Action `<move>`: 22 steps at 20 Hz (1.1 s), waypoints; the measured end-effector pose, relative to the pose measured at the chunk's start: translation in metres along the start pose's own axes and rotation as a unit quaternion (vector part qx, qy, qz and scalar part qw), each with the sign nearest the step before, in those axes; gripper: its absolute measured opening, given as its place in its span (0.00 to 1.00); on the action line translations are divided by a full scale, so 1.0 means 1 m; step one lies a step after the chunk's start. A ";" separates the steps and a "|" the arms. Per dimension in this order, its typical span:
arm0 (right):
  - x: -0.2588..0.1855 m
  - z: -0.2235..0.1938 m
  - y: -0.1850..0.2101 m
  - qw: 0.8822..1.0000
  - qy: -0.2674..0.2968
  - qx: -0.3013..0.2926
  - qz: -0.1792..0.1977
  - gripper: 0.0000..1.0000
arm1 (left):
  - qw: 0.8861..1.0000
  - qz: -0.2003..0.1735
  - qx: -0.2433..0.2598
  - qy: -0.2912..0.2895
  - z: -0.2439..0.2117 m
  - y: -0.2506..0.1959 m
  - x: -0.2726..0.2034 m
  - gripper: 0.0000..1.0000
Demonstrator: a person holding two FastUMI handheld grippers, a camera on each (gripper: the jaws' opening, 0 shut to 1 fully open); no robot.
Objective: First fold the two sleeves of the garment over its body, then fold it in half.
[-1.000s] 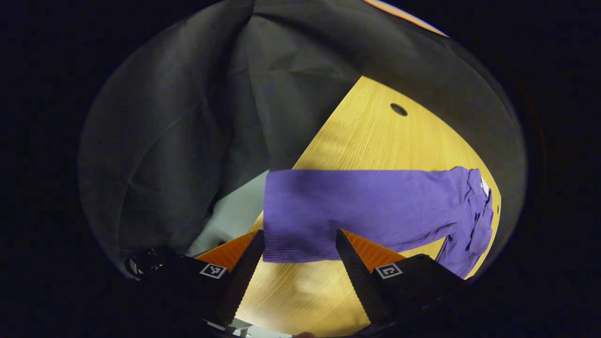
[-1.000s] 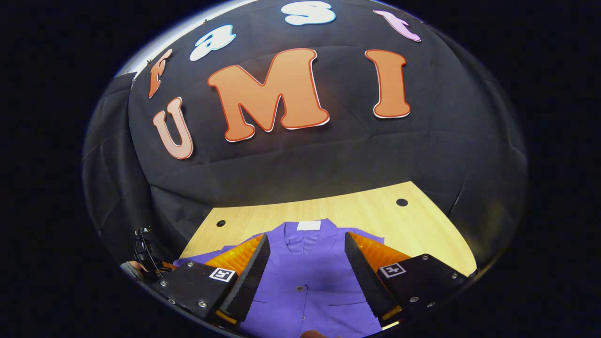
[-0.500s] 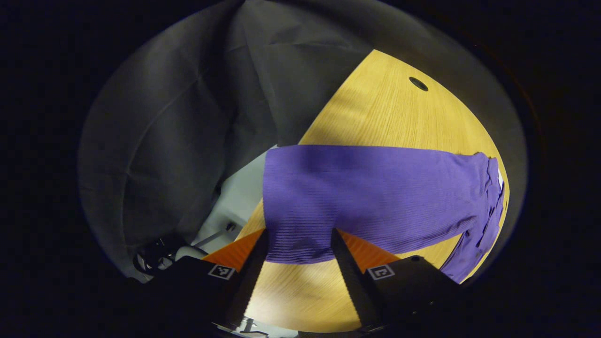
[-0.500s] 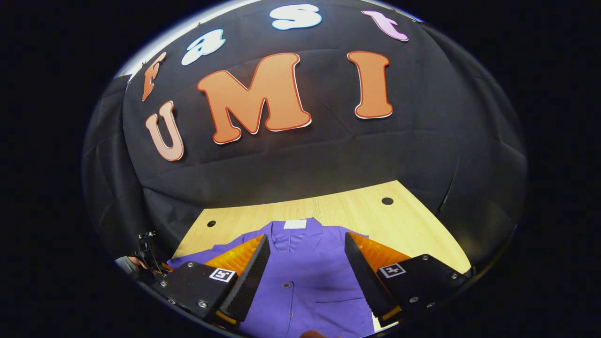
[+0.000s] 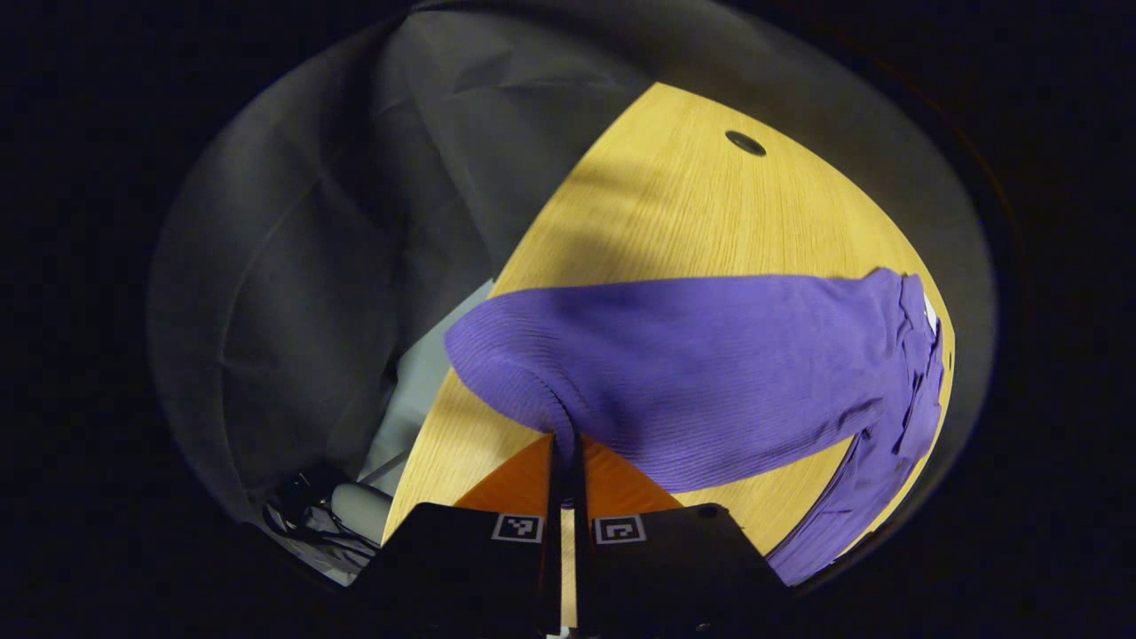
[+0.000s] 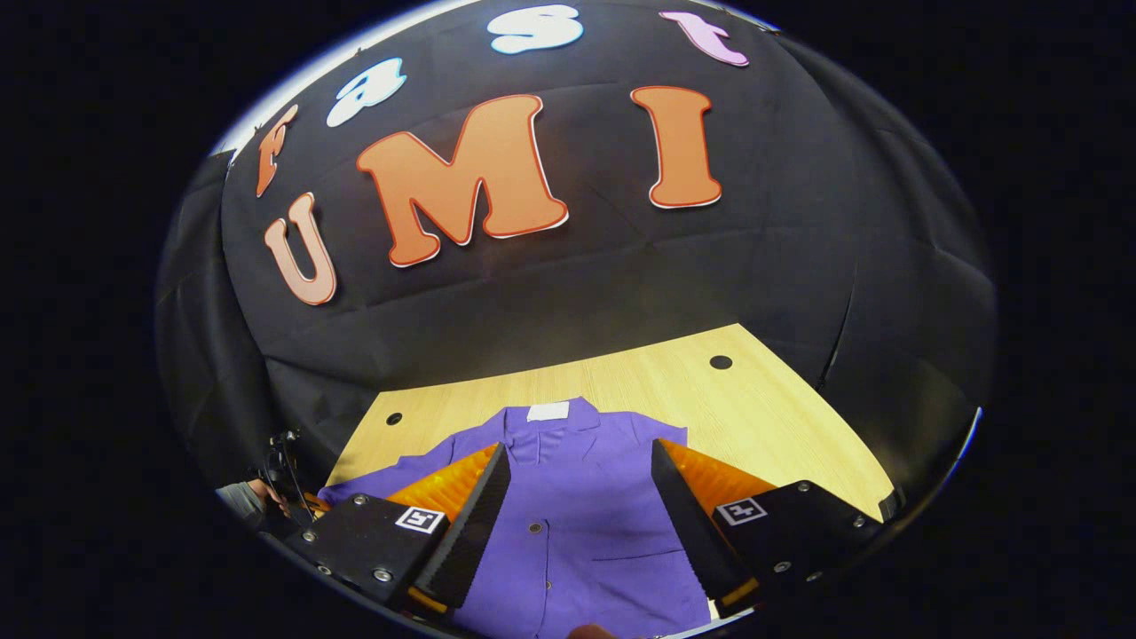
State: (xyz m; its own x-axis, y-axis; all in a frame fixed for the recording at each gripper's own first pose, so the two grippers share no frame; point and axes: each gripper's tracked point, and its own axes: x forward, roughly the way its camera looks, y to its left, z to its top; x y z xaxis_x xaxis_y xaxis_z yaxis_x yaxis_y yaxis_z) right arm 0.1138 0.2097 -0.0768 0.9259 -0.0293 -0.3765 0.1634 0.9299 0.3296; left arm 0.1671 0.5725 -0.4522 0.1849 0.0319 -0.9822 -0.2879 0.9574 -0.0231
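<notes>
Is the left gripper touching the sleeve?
Touching. In the left gripper view, the left gripper is closed on the sleeve, whose cuff edge bunches into the pinch between the fingers.

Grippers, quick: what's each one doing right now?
Left gripper: closed on the sleeve cuff.
Right gripper: open, holding nothing, above the garment.
</notes>
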 end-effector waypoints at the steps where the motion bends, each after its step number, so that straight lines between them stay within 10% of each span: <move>1: -0.002 0.001 -0.004 1.000 -0.002 0.007 -0.002 0.95 | 1.000 0.004 0.005 -0.008 0.002 0.001 -0.003 0.07; 22: -0.049 0.028 -0.092 0.996 -0.045 -0.050 -0.060 0.95 | 0.948 -0.141 0.241 -0.155 0.060 -0.267 -0.225 0.07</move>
State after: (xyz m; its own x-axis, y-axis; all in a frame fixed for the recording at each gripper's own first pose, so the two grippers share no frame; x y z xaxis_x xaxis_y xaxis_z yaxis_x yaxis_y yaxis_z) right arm 0.0629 0.1154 -0.0647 0.9289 -0.1717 -0.3282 0.2453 0.9491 0.1976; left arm 0.2586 0.3272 -0.2137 0.4797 -0.2335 -0.8458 0.2620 0.9581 -0.1159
